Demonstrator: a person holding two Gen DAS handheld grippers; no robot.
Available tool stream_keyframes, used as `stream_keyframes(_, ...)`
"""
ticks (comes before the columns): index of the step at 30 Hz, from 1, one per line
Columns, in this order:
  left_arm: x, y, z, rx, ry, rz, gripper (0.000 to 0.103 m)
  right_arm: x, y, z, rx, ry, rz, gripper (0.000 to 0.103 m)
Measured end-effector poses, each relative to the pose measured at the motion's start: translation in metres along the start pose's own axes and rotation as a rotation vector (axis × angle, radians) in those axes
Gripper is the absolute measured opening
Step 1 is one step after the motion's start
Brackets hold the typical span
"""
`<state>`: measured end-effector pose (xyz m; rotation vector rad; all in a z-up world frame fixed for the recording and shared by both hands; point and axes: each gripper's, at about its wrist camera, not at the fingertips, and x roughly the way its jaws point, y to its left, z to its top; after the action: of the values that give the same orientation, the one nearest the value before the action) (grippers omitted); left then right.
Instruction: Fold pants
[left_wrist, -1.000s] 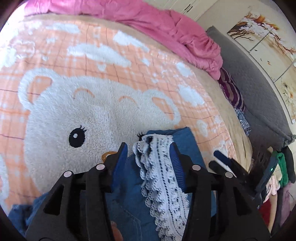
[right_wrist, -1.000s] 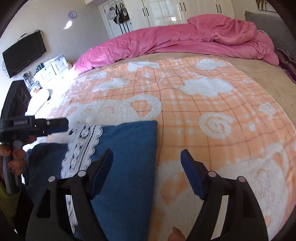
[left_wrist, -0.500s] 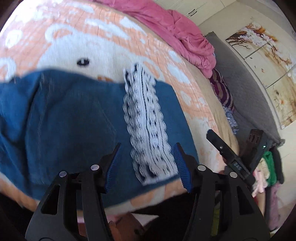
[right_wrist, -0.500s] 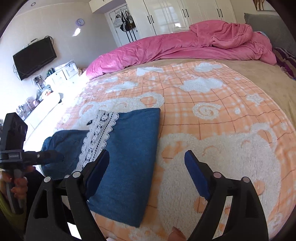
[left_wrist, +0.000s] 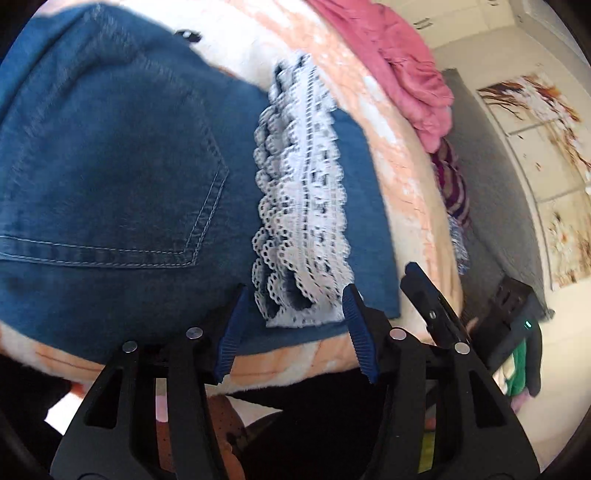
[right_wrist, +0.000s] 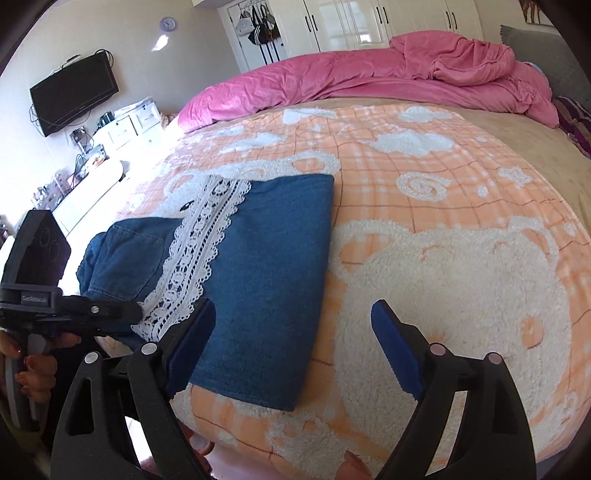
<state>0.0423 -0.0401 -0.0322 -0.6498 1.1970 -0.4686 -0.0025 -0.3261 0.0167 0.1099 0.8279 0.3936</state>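
One pair of blue denim pants (right_wrist: 258, 280), folded into a flat rectangle with one white lace strip (right_wrist: 201, 254) along it, lies at the near edge of the bed on a fleecy orange bear-print blanket (right_wrist: 443, 229). My left gripper (left_wrist: 293, 325) has just been narrowing, fingers parted around the lace end without pressing it. My right gripper (right_wrist: 295, 343) stands wide open, holding nothing, over the pants' near right corner.

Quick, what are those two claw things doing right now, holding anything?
Left gripper: open, holding nothing, above the pants.
Right gripper: open wide, empty.
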Motion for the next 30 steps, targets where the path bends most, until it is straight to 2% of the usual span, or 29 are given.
stream_keyframes(3,0.008,-0.01,-0.001,0.026,-0.039,0.032,0.042,0.011,0.003,-0.004,-0.013,0.028,-0.014,0.085)
stream_keyframes(5,0.011,-0.016,0.0,0.059,-0.059,0.06,0.015,0.023,0.003,-0.008,-0.016,0.076,-0.037,0.085)
stream_keyframes(7,0.01,-0.016,-0.001,0.072,-0.052,0.066,0.011,0.03,0.009,-0.012,-0.063,0.094,-0.079,0.086)
stream_keyframes(10,-0.008,-0.023,-0.012,0.168,-0.05,0.099,0.009,0.024,0.015,-0.012,-0.093,0.085,-0.094,0.085)
stream_keyframes(13,-0.015,-0.026,-0.02,0.22,-0.073,0.168,0.013,0.021,0.014,-0.012,-0.09,0.072,-0.087,0.085)
stream_keyframes(18,-0.007,-0.018,-0.017,0.23,-0.086,0.187,0.022,0.022,0.015,-0.013,-0.098,0.08,-0.105,0.085)
stream_keyframes(24,-0.02,-0.019,-0.02,0.244,-0.125,0.233,0.04,-0.001,0.027,-0.006,-0.126,-0.014,-0.065,0.085)
stream_keyframes(25,-0.021,-0.02,-0.019,0.255,-0.134,0.249,0.045,-0.001,0.032,-0.006,-0.139,-0.011,-0.056,0.085)
stream_keyframes(27,-0.023,-0.02,-0.021,0.285,-0.154,0.307,0.046,0.003,0.042,-0.008,-0.176,-0.001,-0.044,0.085)
stream_keyframes(30,-0.018,-0.019,-0.022,0.297,-0.146,0.334,0.046,0.017,0.053,-0.013,-0.23,0.049,-0.055,0.081)
